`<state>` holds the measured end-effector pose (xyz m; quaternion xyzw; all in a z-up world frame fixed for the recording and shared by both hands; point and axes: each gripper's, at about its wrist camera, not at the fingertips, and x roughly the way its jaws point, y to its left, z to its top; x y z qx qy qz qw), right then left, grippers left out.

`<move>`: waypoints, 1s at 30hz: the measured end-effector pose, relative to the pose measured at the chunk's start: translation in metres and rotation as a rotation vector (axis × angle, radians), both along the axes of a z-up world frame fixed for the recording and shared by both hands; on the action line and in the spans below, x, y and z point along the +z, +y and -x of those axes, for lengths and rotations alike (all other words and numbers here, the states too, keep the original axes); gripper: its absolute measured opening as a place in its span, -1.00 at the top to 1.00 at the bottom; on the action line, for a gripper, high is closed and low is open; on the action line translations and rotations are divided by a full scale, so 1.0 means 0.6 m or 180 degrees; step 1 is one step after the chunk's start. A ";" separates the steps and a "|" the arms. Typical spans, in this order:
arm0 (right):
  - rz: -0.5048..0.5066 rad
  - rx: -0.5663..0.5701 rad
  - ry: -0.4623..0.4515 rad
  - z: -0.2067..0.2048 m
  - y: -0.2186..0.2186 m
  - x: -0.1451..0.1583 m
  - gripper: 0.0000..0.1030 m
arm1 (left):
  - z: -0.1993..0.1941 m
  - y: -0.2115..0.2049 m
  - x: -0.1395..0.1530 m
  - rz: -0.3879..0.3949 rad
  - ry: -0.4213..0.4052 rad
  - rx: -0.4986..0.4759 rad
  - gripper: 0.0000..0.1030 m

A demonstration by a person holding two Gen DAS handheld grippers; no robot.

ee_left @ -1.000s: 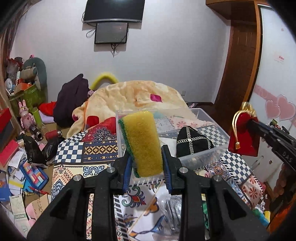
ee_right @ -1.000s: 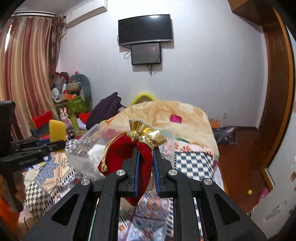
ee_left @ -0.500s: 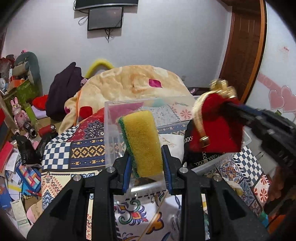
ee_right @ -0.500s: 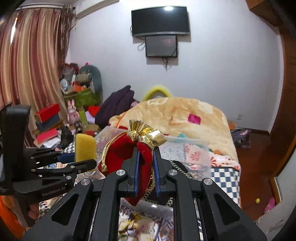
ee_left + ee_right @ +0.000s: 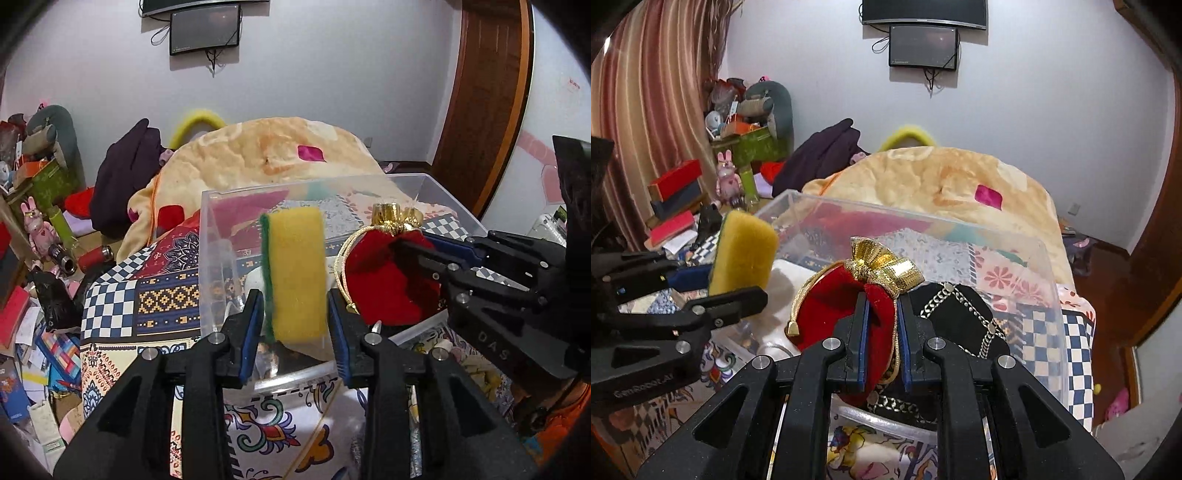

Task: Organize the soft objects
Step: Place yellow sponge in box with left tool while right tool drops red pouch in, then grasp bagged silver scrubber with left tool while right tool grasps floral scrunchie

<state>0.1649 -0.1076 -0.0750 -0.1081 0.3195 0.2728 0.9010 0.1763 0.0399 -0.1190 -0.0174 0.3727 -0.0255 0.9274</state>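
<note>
Both grippers are carrying soft items to the clear plastic bin (image 5: 436, 192) standing on the patterned bedspread (image 5: 122, 295), so the step in hand is judged to be delivery, just short of release. The left gripper (image 5: 295, 317) is clamping an upright yellow sponge (image 5: 295, 273) with a green scouring face between its fingers, holding it at the bin's near wall. The right gripper (image 5: 881, 332) is pinching a red velvet pouch (image 5: 831, 306) with a gold bow below its neck, fingers narrowed on the fabric, and is holding it over the bin interior above a black studded bag (image 5: 960, 314) already lying inside. A white item beside that bag is showing only in part, and its identity cannot be told. The next move calls for lowering each item past the rim, then spreading the fingers so that neither piece catches on the wall or drags out with the pads. Compared with one second ago, the pouch is sitting close beside the sponge over the bin instead of well off to the right, and the bin is filling more of both views, indicating that both grippers are closing on it.
</note>
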 end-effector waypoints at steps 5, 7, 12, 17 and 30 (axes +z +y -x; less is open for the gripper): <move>0.0036 0.0035 -0.0069 0.011 -0.010 0.015 0.55 | 0.019 -0.005 0.014 -0.0027 -0.0089 -0.0016 0.24; 0.0019 0.0050 -0.0137 0.021 -0.017 0.026 0.46 | 0.030 -0.008 0.024 -0.0052 -0.0157 -0.0019 0.22; -0.0082 0.0055 -0.0251 0.037 -0.036 0.051 0.36 | 0.059 -0.010 0.048 -0.0012 -0.0305 -0.0024 0.03; -0.0214 0.0027 -0.0328 0.055 -0.061 0.064 0.10 | 0.092 -0.007 0.062 0.0061 -0.0403 -0.0033 -0.21; -0.0194 0.0035 0.0106 0.106 -0.080 -0.005 -0.17 | 0.141 -0.032 0.002 0.0136 -0.0082 -0.0136 -0.37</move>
